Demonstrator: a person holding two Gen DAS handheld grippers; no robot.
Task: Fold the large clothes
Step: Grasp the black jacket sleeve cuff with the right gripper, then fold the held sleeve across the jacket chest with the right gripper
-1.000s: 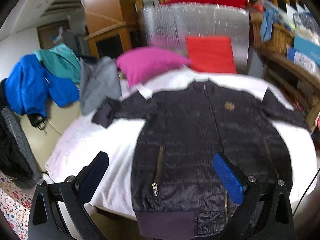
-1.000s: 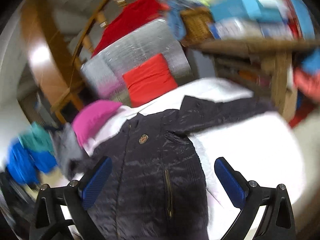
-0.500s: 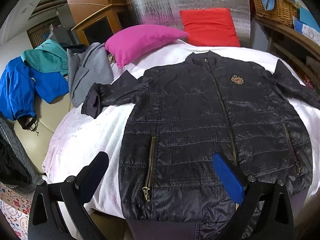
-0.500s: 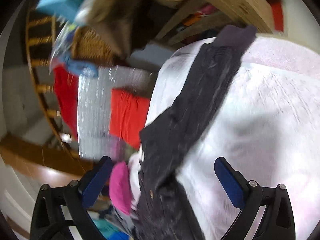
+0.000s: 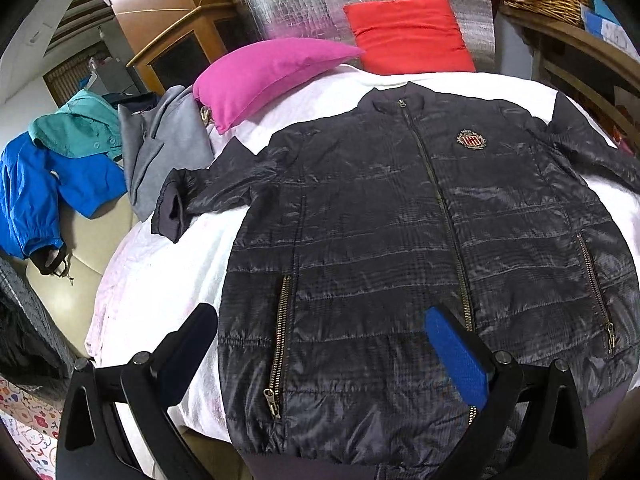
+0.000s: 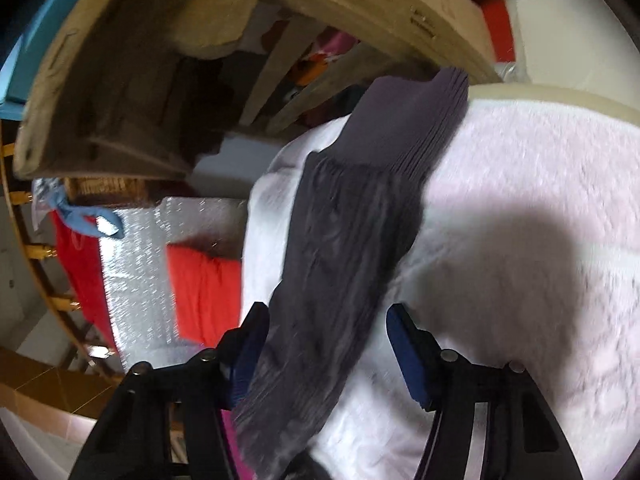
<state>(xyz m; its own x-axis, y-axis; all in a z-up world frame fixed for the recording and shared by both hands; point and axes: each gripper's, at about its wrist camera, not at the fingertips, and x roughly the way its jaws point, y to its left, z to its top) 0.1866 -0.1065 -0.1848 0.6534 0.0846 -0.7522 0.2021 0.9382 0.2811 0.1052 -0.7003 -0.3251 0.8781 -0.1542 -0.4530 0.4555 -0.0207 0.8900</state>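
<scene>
A dark quilted jacket (image 5: 400, 240) lies face up and zipped on the white-covered bed (image 5: 160, 280), both sleeves spread out. My left gripper (image 5: 320, 344) is open and empty, hovering above the jacket's lower hem on its left half. In the right wrist view the jacket's right sleeve (image 6: 340, 260) with its ribbed cuff (image 6: 412, 120) runs between the jaws of my right gripper (image 6: 324, 344). The jaws are partly closed around the sleeve, with gaps visible on both sides.
A pink pillow (image 5: 268, 72) and a red pillow (image 5: 408, 36) lie at the bed's head. Grey (image 5: 164, 148), teal (image 5: 80, 132) and blue (image 5: 44, 192) garments lie at the left. A wooden shelf frame (image 6: 240, 40) stands close beyond the sleeve's cuff.
My right gripper swung from over the jacket body to the right sleeve, came close, and narrowed its jaws around it. My left gripper moved nearer over the hem.
</scene>
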